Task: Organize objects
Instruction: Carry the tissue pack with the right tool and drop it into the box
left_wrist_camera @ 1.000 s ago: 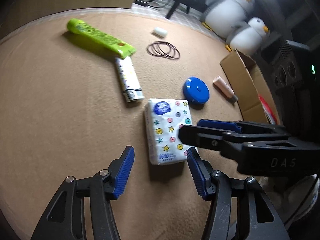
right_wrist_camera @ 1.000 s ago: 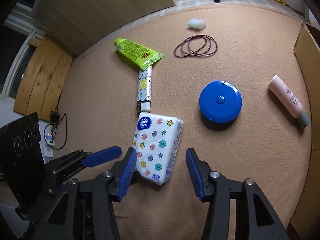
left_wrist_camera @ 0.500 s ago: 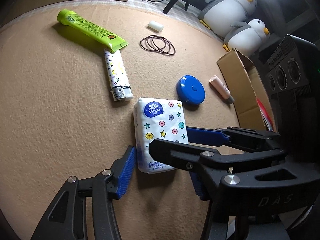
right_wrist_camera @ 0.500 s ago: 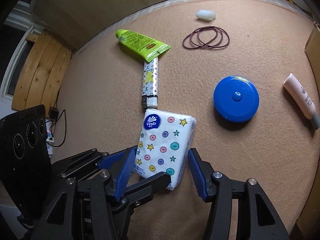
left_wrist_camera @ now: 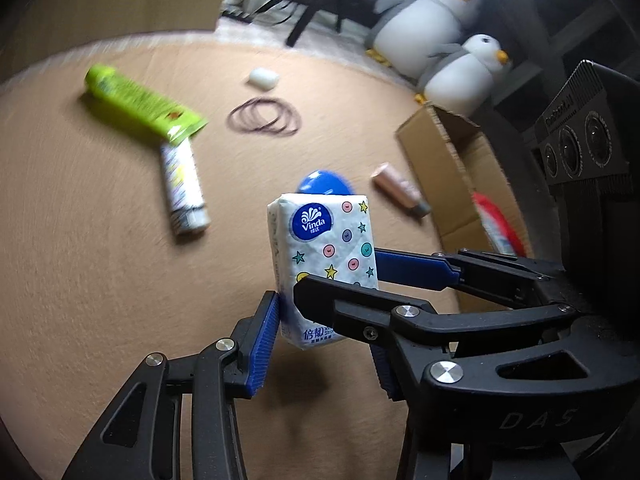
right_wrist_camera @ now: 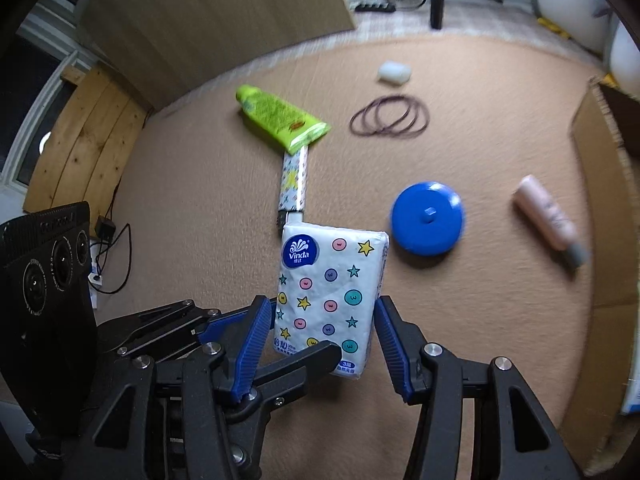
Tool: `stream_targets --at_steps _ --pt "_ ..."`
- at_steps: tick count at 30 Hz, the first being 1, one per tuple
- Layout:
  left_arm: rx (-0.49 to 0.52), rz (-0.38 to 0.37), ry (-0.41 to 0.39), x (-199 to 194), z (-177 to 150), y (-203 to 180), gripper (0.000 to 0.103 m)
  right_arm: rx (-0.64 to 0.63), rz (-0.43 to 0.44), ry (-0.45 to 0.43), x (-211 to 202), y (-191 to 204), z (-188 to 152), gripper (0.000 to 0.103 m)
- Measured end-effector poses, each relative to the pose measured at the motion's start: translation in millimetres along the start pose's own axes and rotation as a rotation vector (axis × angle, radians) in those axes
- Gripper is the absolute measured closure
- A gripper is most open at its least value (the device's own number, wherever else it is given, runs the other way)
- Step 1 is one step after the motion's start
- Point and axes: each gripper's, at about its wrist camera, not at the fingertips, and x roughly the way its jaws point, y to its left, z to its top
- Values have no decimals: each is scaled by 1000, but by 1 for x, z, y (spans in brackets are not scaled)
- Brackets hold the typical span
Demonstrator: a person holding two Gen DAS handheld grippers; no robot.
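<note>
The tissue pack, flat on the mat a moment ago, is now lifted and tilted. The right gripper is closed on its two long sides, and the left gripper is closed on its lower end. So the pick is done. The cardboard box, ahead and right of the left gripper, is probably the goal.
</note>
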Motion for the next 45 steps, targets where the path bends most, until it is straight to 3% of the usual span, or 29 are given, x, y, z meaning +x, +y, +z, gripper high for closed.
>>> stream_targets --at_steps 14,28,37,41,45 --pt "153 -68 -61 13 50 -118 58 82 -98 -195 -100 -71 21 53" --pt "217 -105 -42 77 88 -214 58 184 -175 -245 -142 -156 28 53" --pt "235 -99 -36 93 95 -228 58 204 -187 -246 -147 -178 29 53" --pt "239 -79 -47 91 95 -227 44 210 -205 -260 -150 -180 30 52" --pt "232 -70 -49 86 95 -218 44 213 -202 -261 -151 -180 30 50"
